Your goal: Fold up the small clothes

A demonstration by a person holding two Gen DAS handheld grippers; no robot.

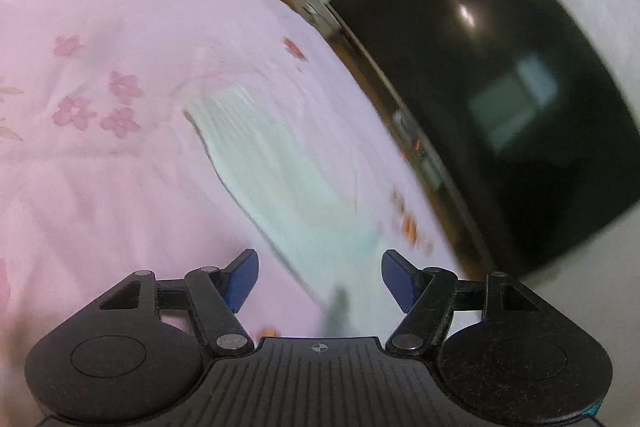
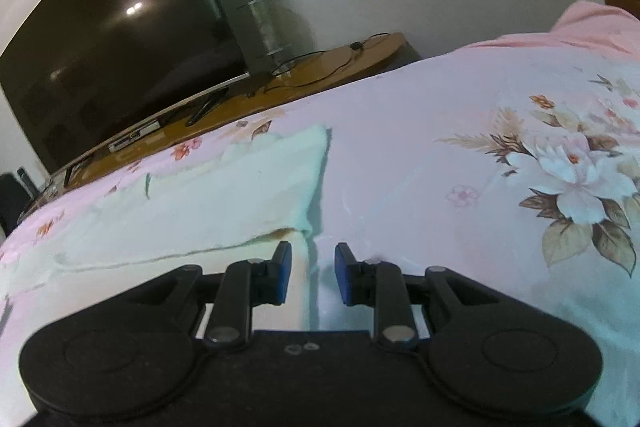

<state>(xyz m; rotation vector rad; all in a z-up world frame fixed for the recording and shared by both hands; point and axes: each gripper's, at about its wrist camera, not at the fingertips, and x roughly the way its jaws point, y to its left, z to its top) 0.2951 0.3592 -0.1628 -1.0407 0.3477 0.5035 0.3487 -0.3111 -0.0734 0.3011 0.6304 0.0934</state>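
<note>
A pale mint garment point(image 1: 272, 163) lies flat on the pink floral bedsheet point(image 1: 100, 187), blurred in the left wrist view. My left gripper point(image 1: 320, 279) hovers at its near end, blue pads wide apart and nothing between them. In the right wrist view the same garment point(image 2: 200, 195) spreads to the left, with its right edge running down toward my right gripper point(image 2: 313, 273). That gripper's jaws stand a narrow gap apart over this edge. The pads do not press on the cloth.
The bedsheet point(image 2: 440, 167) covers the bed, with a large flower print at the right. Beyond the bed's far edge stands a wooden TV bench point(image 2: 320, 67) with a big dark television point(image 2: 112, 39), cables and a clear cylinder point(image 2: 264, 27). A pink pillow point(image 2: 580, 27) lies far right.
</note>
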